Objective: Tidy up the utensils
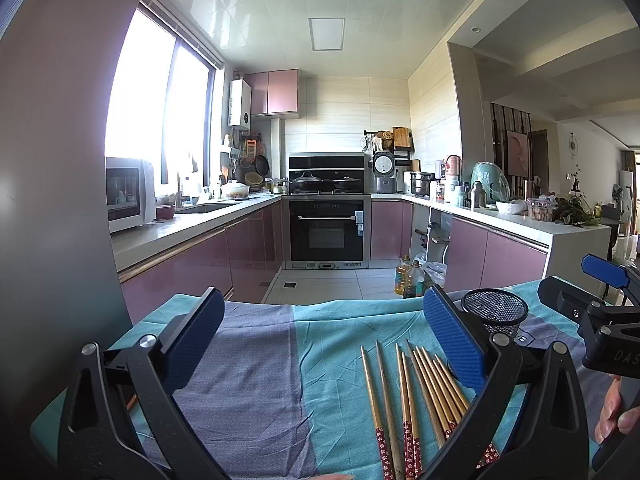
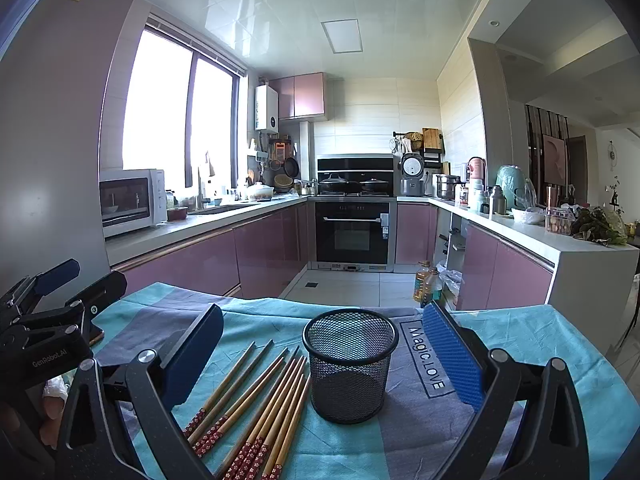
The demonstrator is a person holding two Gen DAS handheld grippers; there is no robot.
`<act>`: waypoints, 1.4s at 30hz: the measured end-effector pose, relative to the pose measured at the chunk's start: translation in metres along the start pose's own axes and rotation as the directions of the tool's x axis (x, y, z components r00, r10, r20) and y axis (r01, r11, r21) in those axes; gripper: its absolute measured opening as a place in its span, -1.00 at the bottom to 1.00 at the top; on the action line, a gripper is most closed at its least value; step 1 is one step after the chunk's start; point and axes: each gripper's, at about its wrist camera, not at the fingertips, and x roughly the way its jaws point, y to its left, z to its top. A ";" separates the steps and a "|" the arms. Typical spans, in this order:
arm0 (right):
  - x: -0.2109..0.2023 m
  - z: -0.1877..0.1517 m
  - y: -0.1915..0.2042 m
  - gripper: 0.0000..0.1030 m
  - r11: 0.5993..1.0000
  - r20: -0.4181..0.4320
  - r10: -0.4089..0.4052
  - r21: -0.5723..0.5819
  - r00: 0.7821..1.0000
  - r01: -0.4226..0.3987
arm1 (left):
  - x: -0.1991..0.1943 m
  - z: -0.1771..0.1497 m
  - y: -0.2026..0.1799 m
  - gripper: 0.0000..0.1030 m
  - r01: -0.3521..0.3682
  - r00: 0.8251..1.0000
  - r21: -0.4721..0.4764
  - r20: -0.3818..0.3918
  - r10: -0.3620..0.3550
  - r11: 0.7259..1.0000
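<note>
Chopsticks (image 2: 256, 404) flat, tips toward kitchen

Blown-out daylight from window (image 2: 180, 120), fisheye-warped edges.

"Magic.LOVE" is printed in dark letters inside a thin rectangular frame on the grey band of the tablecloth (image 2: 424, 364) — the words run lengthwise beside the black mesh cup (image 2: 349, 364), between it and the right-hand blue pad. "GenRobot.AI" is read in small white letters on the black body of the left gripper (image 2: 48, 308), seen from the right wrist view. On the right gripper (image 1: 600, 300), seen from the left wrist view, only "DAS" can be made out — the rest is cut off at the frame edge.
</note>
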 end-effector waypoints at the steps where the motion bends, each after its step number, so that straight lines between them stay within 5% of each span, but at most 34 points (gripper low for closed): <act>1: 0.000 0.000 0.000 0.87 1.000 0.000 -0.001 0.001 1.000 0.001 | 0.000 0.000 0.000 0.91 0.000 1.000 0.001 0.000 0.000 1.000; 28: 0.002 -0.002 -0.002 0.87 1.000 -0.026 0.017 0.005 1.000 -0.017 | 0.002 0.001 -0.002 0.91 0.011 1.000 0.009 -0.008 -0.011 1.000; 35: 0.010 -0.007 -0.006 0.87 0.997 -0.111 0.078 0.027 0.991 -0.075 | 0.010 -0.001 0.000 0.91 0.037 0.998 0.017 -0.049 -0.037 0.999; 42: 0.027 -0.029 -0.006 0.80 0.992 -0.272 0.121 0.013 0.955 -0.123 | 0.043 -0.017 0.003 0.91 0.116 0.972 0.033 -0.211 -0.107 0.993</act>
